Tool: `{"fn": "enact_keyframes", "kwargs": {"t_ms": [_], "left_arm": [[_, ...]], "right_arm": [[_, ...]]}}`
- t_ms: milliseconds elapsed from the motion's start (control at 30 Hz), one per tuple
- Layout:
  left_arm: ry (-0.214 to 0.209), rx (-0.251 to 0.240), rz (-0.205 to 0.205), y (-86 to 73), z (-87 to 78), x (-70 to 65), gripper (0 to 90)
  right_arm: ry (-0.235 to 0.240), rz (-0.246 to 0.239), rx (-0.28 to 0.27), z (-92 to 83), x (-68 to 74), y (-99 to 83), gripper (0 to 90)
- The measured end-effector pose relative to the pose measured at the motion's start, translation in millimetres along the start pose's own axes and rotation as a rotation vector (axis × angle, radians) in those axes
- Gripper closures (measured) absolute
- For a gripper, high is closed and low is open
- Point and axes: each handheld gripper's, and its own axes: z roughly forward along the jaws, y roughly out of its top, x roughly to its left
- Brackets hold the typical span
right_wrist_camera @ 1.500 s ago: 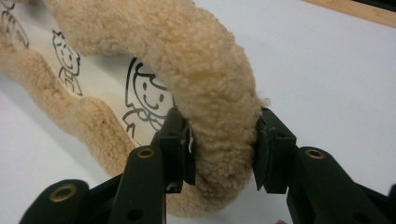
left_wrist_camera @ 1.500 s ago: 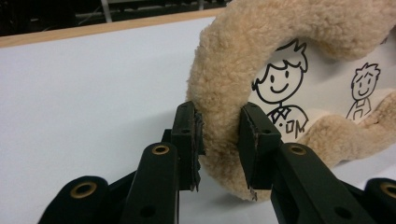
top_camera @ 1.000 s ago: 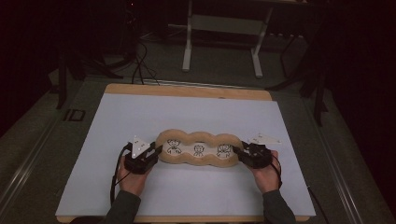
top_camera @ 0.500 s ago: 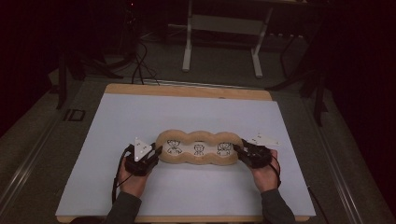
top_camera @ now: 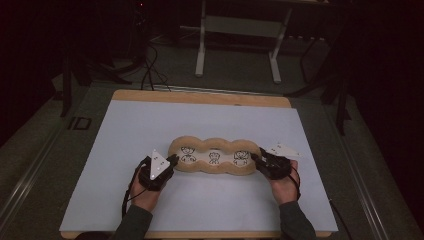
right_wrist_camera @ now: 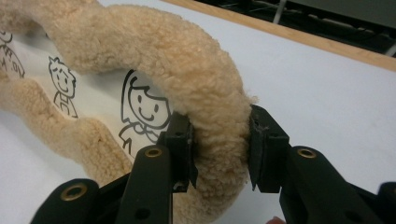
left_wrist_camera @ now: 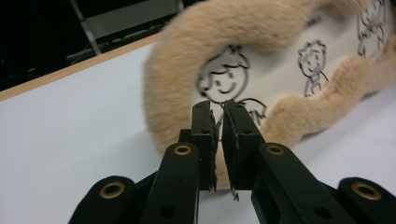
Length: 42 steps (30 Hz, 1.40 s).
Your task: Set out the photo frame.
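While my left gripper (left_wrist_camera: 218,122) has just been closing, nearly clenched with only a sliver of the fleecy cartoon-print cushion (top_camera: 215,156) between its jaws, my right gripper (right_wrist_camera: 219,140) grasps the cushion's plush rim at the opposite end, on the white table (top_camera: 150,120).

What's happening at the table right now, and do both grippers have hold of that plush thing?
A person works a gripper in each hand at the ends of a tan plush cushion on the white table. The right gripper clamps the fluffy rim. The left gripper has just been closing; its jaws are nearly together at the other end's rim, any pinch unclear.
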Motion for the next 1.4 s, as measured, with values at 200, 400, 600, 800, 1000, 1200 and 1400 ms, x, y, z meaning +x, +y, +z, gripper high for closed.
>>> {"fn": "enact_keyframes", "kwargs": {"t_ms": [200,400,600,800,1000,1200,1400], "left_arm": [[0.009,-0.001,-0.034,-0.3,-4.3,4.7,81.1],[0.012,-0.008,-0.069,-1.8,-7.7,8.4,79.5],[0.005,-0.006,-0.082,-2.2,-9.3,9.4,77.0],[0.008,0.009,-0.088,-2.7,-6.4,11.6,77.2],[0.006,0.013,-0.097,-2.7,-5.5,13.1,77.3],[-0.008,-0.023,-0.122,-0.6,-15.4,17.4,75.0],[0.009,-0.052,-0.177,-0.3,-28.6,29.6,72.6]], "right_arm": [[0.009,0.010,0.004,-0.2,-2.3,-4.0,64.4],[-0.010,0.030,0.009,2.0,-4.5,-5.4,62.1],[0.011,0.045,0.014,-0.3,-4.1,-4.9,59.4],[0.032,0.078,0.023,-4.1,-3.7,-6.6,56.7],[0.048,0.090,0.030,-6.1,-4.1,-6.9,53.9],[0.097,0.113,0.003,-14.7,-9.2,-4.4,43.7],[0.115,0.167,-0.037,-30.5,-22.2,-2.5,41.2]]}}
